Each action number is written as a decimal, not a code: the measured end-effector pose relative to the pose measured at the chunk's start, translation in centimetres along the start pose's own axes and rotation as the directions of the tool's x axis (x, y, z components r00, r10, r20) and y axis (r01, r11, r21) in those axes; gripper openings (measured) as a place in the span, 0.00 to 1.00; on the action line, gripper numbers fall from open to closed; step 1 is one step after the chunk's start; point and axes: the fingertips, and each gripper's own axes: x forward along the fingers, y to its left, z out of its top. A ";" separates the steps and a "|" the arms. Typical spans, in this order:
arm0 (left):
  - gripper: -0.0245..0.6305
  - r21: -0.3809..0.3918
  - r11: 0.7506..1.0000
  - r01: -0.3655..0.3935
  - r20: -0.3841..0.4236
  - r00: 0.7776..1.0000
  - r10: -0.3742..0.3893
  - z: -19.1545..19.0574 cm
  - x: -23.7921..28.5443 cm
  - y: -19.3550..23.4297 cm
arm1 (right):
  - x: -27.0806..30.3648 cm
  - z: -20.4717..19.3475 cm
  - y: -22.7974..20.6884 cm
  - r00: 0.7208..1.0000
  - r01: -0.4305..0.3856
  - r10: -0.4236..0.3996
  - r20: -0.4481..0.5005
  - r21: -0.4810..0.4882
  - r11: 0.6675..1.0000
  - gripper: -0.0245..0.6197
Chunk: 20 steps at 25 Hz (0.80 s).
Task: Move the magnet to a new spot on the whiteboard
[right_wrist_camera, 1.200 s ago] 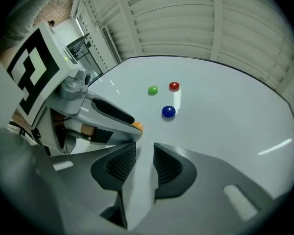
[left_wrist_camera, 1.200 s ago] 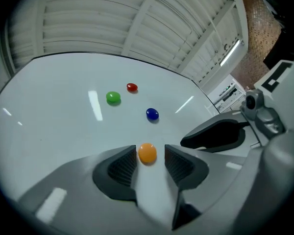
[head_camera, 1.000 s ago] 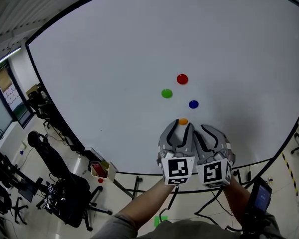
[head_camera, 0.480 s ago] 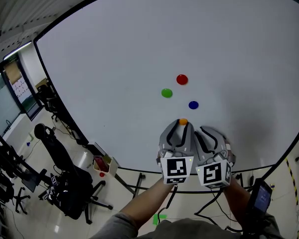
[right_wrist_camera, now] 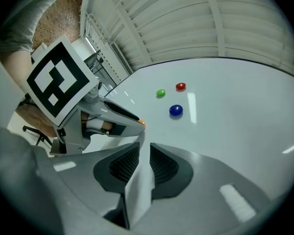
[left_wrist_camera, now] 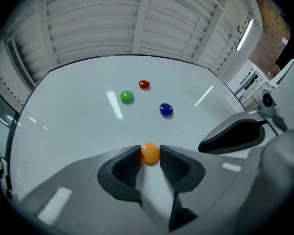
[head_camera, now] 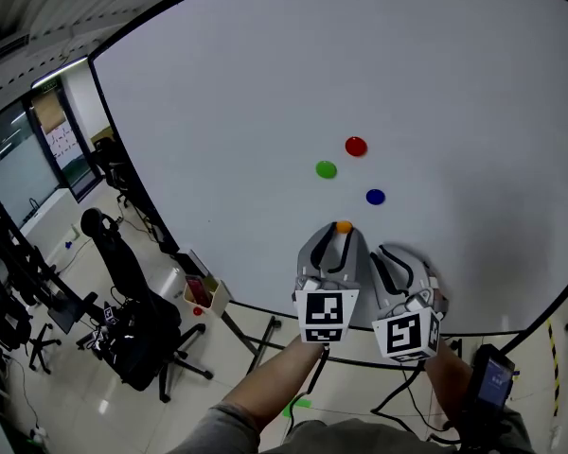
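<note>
L gripper [head_camera: 339,237] pinches the orange magnet [left_wrist_camera: 150,152] on the whiteboard [head_camera: 265,83]. Its jaws have just closed in and both ribbed pads press the magnet's sides, set only as far apart as the magnet is wide. In the head view the magnet sits low on the board, a little right of ctr and not far above the bottom edge. Three more magnets stay on the board above it: green [head_camera: 326,169] toward 11 o'clock, red [head_camera: 356,146] at 12 o'clock and farthest up, blue [head_camera: 375,197] betw. 1 and 2 o'clock and nearest. All three are well apart from the gripper tips. R gripper [right_wrist_camera: 144,148] hangs just beside the L one, at its 3 o'clock, aimed at bare board. Its jaws have just been closing and now stand a narrow slit apart w/ nothing betw. them. In the R gripper view the L gripper shows at 9 o'clock, a sliver of orange at its tip. Each gripper's marker cube [head_camera: 324,316] faces the head camera, w/ the person's forearms below at 6 o'clock.
</note>
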 end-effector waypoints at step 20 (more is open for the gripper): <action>0.22 -0.033 0.998 -0.058 0.061 0.996 0.060 0.6 -3.7 19.1 | 12.0 10.8 10.7 0.994 -0.046 0.048 0.098 -0.019 0.999 0.12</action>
